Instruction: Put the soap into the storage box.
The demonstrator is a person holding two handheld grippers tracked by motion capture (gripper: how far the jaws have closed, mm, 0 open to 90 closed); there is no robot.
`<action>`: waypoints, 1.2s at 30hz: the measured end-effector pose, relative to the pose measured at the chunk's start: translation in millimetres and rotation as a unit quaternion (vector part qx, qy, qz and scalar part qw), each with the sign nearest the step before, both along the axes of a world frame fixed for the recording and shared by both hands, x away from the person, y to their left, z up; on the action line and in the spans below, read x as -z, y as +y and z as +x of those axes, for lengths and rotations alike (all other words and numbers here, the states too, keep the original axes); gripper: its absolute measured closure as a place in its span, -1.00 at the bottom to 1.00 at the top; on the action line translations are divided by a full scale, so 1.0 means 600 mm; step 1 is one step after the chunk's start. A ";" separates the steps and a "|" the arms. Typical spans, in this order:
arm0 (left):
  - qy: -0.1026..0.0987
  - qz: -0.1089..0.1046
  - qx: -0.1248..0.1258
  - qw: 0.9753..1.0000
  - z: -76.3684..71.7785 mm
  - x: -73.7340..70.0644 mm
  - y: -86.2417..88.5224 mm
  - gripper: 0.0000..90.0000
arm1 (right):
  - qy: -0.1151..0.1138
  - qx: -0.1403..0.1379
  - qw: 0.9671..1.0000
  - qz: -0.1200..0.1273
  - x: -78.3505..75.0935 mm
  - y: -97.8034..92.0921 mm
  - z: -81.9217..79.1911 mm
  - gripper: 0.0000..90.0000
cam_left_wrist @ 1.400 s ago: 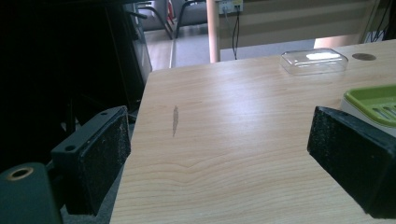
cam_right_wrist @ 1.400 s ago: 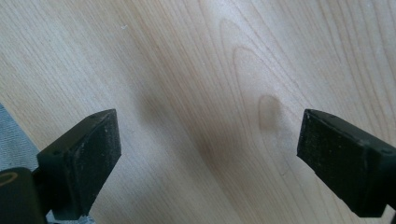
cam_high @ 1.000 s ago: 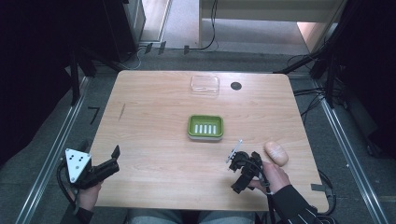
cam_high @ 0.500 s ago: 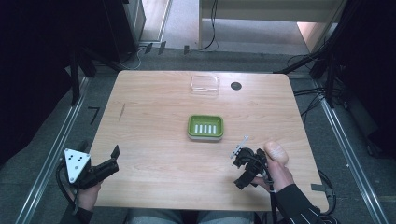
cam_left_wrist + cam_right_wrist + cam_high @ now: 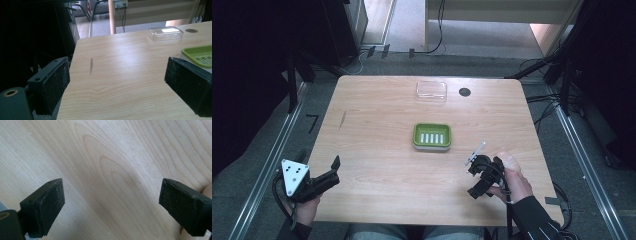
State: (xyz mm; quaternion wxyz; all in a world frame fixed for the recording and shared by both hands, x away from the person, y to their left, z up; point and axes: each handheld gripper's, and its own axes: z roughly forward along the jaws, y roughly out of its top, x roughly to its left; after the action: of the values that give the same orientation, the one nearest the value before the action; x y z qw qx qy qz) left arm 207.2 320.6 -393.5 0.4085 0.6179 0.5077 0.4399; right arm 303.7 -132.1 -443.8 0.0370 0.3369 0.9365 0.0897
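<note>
While both grippers gape, green soap dish point(image 5: 432, 136) bears 5 unreadable white bars.

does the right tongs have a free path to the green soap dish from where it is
Probably yes: the right tongs stand open over bare table, and nothing lies between them and the green soap dish.

Count on table point(image 5: 377, 150): three items, two grippers.
One green soap dish point(image 5: 432, 136); beyond it one clear plastic lid point(image 5: 431, 91), one dark round disc point(image 5: 464, 92); left gripper point(image 5: 334, 171), right gripper point(image 5: 476, 177).
</note>
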 end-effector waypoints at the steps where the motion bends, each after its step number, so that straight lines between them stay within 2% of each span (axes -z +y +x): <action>1: 0.001 0.001 0.000 1.000 0.000 0.000 0.000 -0.86 | 0.000 0.000 1.000 0.001 -0.001 -0.001 0.000 -0.84; 13: 0.001 0.000 -0.001 1.000 -0.001 0.000 0.001 -0.86 | -0.009 0.034 0.999 0.006 -0.004 -0.040 0.020 -0.84; 19: 0.003 0.000 0.001 1.000 0.000 0.001 0.000 -0.86 | -0.017 0.060 0.998 0.016 -0.009 -0.066 0.031 -0.84; 21: 0.003 -0.001 0.001 1.000 0.000 0.001 0.000 -0.86 | -0.017 0.059 0.998 0.016 -0.009 -0.070 0.033 -0.84; 36: 0.005 -0.001 0.001 1.000 0.002 0.002 0.001 -0.86 | -0.019 0.108 0.994 0.016 -0.004 -0.123 0.062 -0.84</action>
State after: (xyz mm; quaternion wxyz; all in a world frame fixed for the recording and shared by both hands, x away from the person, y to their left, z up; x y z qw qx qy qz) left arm 208.2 321.0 -394.9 0.4070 0.6205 0.5095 0.4356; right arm 340.8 -206.1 -441.2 0.0588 0.4345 0.8923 0.1071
